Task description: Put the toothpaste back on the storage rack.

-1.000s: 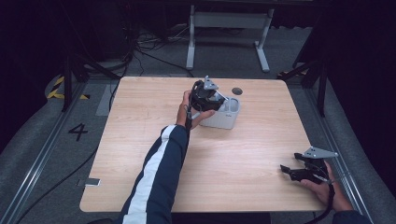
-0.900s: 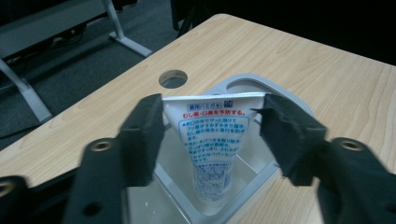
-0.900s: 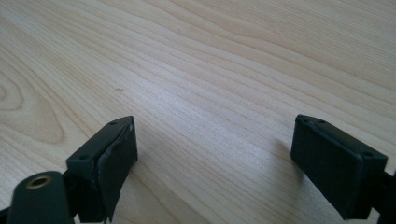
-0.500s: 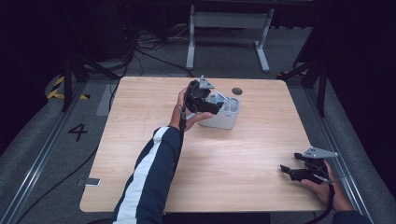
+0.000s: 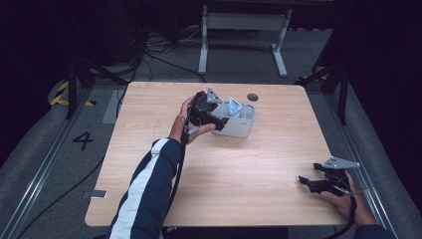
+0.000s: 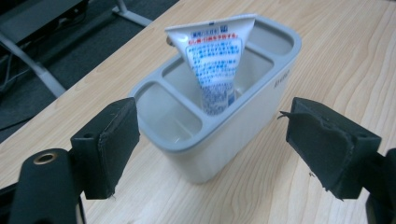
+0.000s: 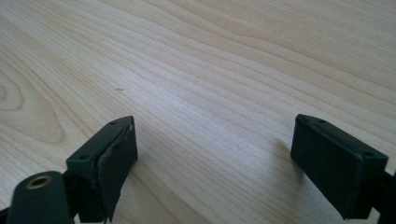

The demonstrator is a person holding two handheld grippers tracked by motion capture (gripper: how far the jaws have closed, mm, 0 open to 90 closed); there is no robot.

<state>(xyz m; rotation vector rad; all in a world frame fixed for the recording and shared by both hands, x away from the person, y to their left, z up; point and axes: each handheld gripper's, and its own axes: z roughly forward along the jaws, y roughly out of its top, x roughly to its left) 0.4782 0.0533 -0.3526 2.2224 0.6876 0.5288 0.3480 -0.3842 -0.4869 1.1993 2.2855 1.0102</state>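
The left tool [image 5: 215, 119] hangs just beside the near-left end of a grey holder [image 6: 219, 140], and its jaws have just been opening: they now stand wide apart with nothing between them, the holder's wall showing in the gap a little beyond the pads [image 6: 116, 144]. Straight ahead of this tool, inside the holder's middle compartment, stands a toothpaste tube [image 6: 214, 70], cap end down and flat crimped end up, leaning back from the tool. Its long axis runs nearly upright, so any fresh grip would have to come from above or across the flat top, not from the side, where the holder's wall is in the way. The compartment nearest the tool is empty. The right tool [image 5: 318, 182] rests well apart from all this, near the front right corner of the desk [image 5: 259, 169], jaws likewise spread over bare wood; the left one is by far the nearer to tube and holder.
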